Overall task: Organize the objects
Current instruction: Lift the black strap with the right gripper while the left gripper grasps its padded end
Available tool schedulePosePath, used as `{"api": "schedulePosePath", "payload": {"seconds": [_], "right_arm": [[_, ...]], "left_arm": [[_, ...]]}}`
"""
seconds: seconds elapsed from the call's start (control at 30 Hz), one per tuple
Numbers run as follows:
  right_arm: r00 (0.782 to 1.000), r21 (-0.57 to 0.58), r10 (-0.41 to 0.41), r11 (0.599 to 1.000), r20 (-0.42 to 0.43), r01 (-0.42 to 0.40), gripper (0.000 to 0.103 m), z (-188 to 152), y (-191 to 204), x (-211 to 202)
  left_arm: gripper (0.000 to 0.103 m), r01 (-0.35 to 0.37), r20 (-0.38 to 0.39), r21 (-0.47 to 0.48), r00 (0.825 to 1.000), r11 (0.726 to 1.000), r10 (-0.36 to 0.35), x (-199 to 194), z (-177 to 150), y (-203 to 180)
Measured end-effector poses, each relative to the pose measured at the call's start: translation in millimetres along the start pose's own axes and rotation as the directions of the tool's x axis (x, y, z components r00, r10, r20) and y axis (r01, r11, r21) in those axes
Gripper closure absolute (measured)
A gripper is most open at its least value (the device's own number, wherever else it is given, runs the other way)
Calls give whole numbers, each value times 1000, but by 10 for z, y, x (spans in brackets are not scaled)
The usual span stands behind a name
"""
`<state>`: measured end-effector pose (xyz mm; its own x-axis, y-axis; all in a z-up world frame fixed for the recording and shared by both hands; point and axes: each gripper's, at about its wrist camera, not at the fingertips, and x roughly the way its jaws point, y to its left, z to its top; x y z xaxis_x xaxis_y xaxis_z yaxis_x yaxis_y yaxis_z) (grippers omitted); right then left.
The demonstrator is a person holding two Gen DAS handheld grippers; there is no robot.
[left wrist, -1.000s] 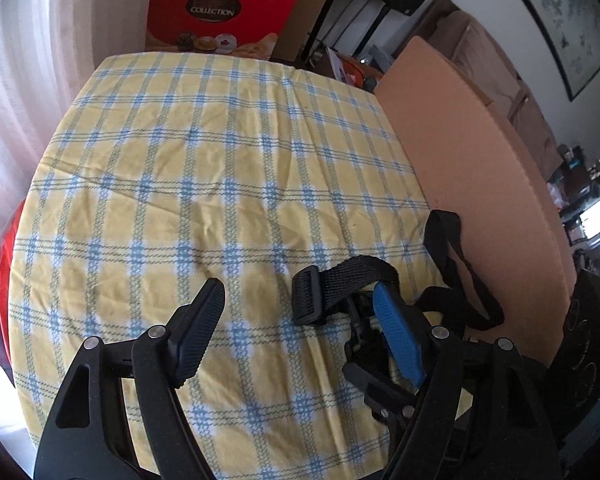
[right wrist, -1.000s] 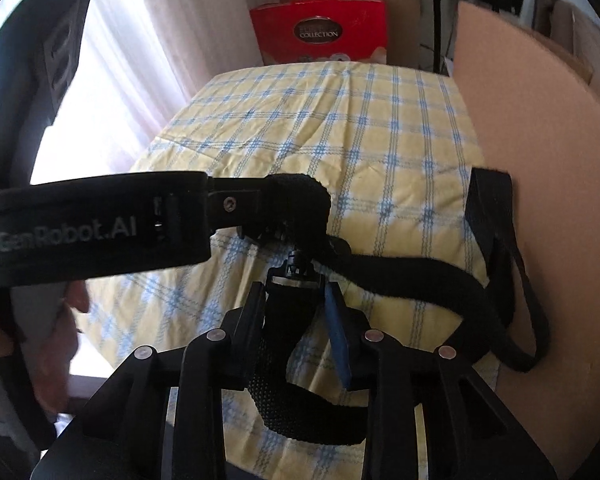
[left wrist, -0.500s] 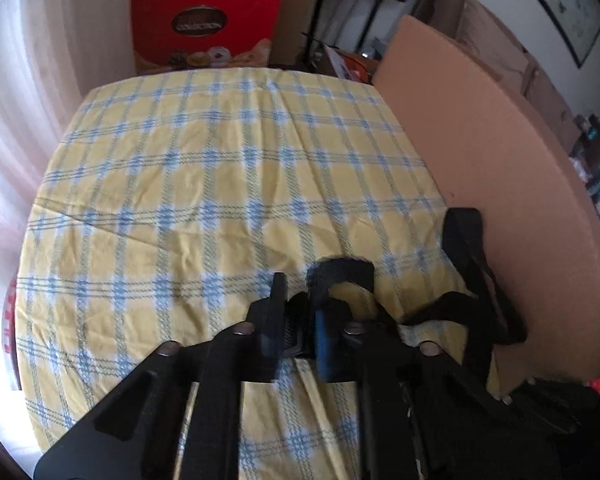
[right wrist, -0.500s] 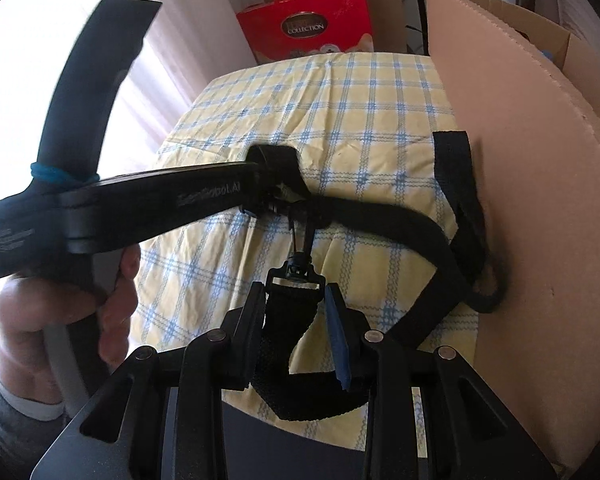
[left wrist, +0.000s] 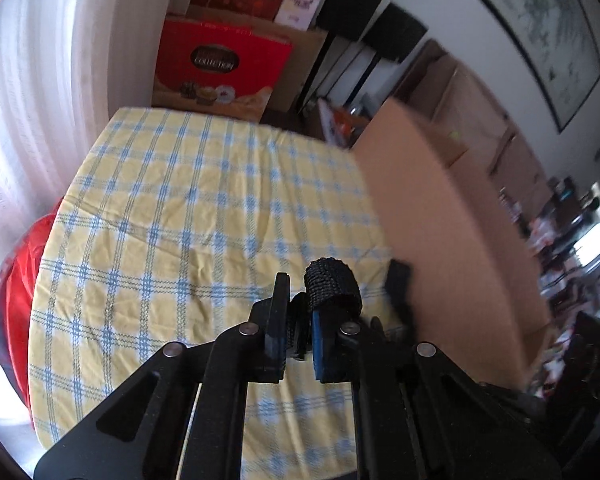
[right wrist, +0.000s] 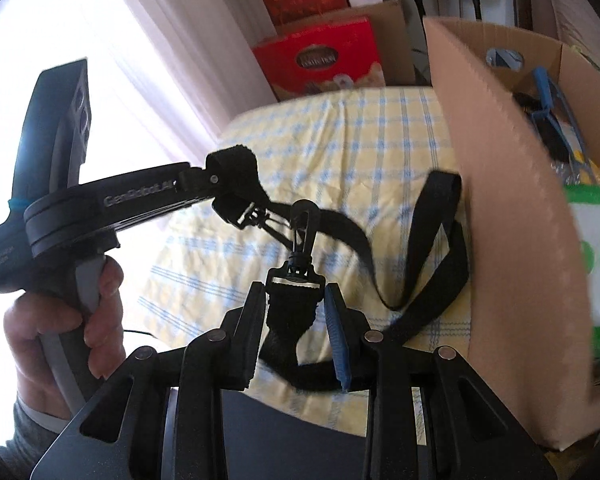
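1. Bench [left wrist: 172, 208]: covered with a yellow cloth checked in blue; creased, otherwise bare over most of its top in the left wrist view.
2. Cardboard box [right wrist: 512, 208]: stands open-topped along the right side of the bench, its near wall upright. Inside, in the right wrist view, a green-and-white packet [right wrist: 592, 248] and blue-handled items, too blurred to name.
3. Red gift box [left wrist: 220, 68]: printed "COLLECTION", propped upright beyond the far end of the bench, with further cartons behind it.
4. Black webbing strap [right wrist: 428, 240]: one long piece, held up above the cloth between both tools. Its slack middle hangs in loops just beside the box wall; whether the loops touch the cloth I cannot tell.
5. Left tool [left wrist: 298, 312]: fingers drawn nearly together, clamped on the folded end of the strap, which sticks up above the fingertips. In the right wrist view this tool reaches in from the left, gripped by the person's hand [right wrist: 64, 320], with the strap end wrapped over its tip.
6. Right tool [right wrist: 294, 312]: fingers partly closed, pressing on either side of the thick webbing just below the clip.
7. Swivel snap clip [right wrist: 302, 236]: black, standing up from the webbing in the right tool; it sits between the two tools, close to the hardware at the left tool's end.
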<state>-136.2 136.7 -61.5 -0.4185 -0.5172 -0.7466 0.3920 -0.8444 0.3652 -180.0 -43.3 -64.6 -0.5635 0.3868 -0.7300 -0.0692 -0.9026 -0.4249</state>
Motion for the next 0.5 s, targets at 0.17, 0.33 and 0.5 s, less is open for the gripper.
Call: {"api": "schedulePosePath", "payload": {"seconds": [0.17,0.33,0.5], "right_arm": [[998,-10,29,1000,63,-28,74,174,75,-331],[992,-17,42,999,119,-40,74,336,123,-601],[986,0,35,999,161,-36,74,427,77,-777]], "left_arm": [[94,55,48,21,997,998,-56,-313,140,-165],[94,86,86,69,992,994,-92,-552,250,-398],[94,122,78,85,989,989,-129,-589,232,-503]]}}
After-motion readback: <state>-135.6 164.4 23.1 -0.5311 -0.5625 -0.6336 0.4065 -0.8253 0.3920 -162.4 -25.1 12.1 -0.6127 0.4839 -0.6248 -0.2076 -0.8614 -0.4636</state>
